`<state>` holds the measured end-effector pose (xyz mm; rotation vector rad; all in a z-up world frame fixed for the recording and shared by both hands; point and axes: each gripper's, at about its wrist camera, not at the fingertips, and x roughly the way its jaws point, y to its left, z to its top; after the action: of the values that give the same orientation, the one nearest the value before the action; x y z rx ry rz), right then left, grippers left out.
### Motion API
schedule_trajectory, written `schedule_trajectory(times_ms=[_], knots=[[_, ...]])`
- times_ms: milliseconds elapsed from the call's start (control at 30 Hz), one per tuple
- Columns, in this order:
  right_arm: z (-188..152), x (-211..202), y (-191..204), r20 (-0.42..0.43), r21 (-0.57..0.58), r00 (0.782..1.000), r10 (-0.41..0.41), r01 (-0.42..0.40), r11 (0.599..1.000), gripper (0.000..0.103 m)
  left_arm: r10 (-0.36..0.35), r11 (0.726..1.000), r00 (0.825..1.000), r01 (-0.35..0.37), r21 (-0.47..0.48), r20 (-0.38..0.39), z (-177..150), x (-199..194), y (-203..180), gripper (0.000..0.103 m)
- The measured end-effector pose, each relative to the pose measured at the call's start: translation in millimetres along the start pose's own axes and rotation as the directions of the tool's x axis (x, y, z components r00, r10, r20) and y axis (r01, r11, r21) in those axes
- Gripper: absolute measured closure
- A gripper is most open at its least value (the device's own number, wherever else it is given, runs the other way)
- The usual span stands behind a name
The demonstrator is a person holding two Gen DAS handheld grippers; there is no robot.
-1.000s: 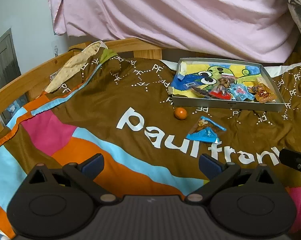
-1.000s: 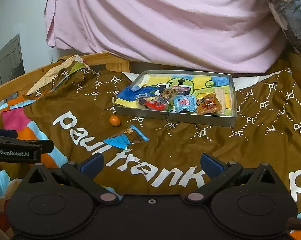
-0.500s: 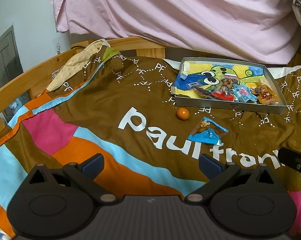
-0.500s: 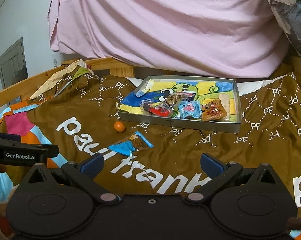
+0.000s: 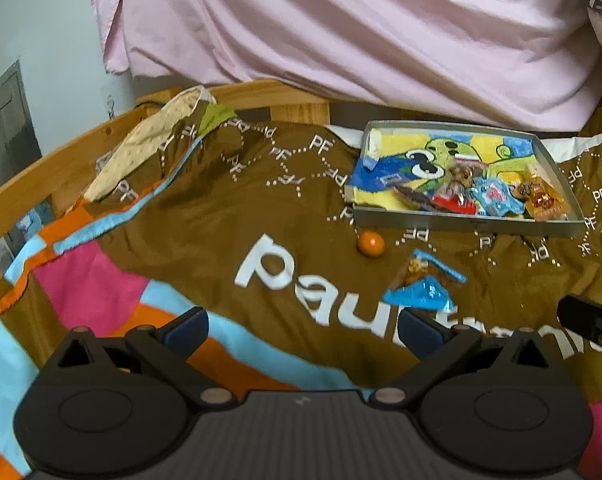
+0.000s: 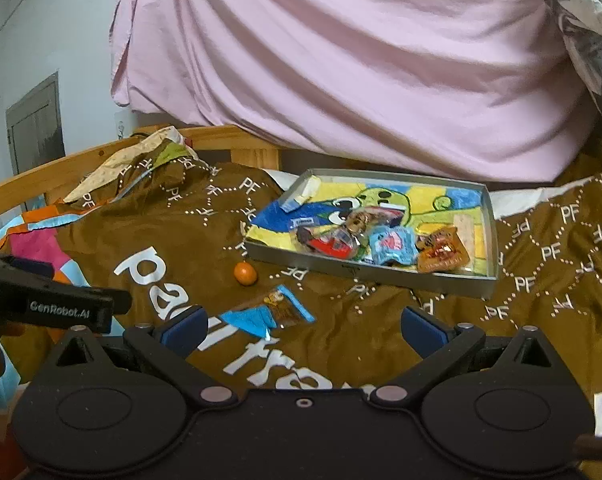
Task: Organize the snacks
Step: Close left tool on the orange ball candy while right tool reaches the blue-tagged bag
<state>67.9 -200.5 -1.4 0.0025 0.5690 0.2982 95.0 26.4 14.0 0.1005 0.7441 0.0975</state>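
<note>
Snack packets (image 6: 375, 240), overlapping so their count is unclear, fill one tray (image 6: 365, 271); one blue wrapper (image 6: 267, 312) and one orange ball (image 6: 246, 273) lie outside, both hand-held grippers (image 5: 304, 326) (image 6: 303, 326) gaping empty.

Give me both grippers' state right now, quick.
Left gripper: open, holding nothing, above the blanket.
Right gripper: open, holding nothing, short of the blue snack packet.

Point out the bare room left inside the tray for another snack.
In the tray, the far strip under the back wall is bare, bordered by the taped left corner. The near half is crowded: red packet, blue packet, orange-brown packet side by side.
</note>
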Motion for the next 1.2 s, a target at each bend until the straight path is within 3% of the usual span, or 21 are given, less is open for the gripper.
schedule_trajectory(times_ms=[133, 367, 700, 933, 1200], knots=[[1.4, 10.4, 1.8, 0.013, -0.026, 1.0, 0.013, -0.013, 1.0, 0.001, -0.031, 0.999, 0.999, 0.03, 0.036, 0.031, 9.4, 11.1, 1.3, 0.0], [1.1, 40.1, 8.0, 0.011, -0.082, 1.0, 0.018, -0.017, 0.996, 0.001, -0.079, 0.997, 0.995, 0.078, 0.013, 0.065, 27.4, 45.9, 4.2, 0.0], [3.2, 79.1, 10.0, 0.001, -0.108, 1.0, 0.015, -0.015, 0.994, 0.001, -0.17, 0.985, 0.979, 0.166, 0.049, 0.109, 45.7, 95.8, -2.6, 0.0], [0.6, 108.9, 8.3, -0.032, -0.131, 0.999, 0.02, -0.024, 0.991, 0.001, -0.225, 0.972, 0.972, 0.219, 0.084, 0.069, 47.0, 139.6, -3.7, 0.0], [-7.4, 147.0, 15.0, -0.129, -0.173, 0.989, 0.072, -0.094, 0.98, 0.001, -0.326, 0.938, 0.945, 0.32, 0.135, 0.025, 43.7, 181.1, -13.3, 0.0]])
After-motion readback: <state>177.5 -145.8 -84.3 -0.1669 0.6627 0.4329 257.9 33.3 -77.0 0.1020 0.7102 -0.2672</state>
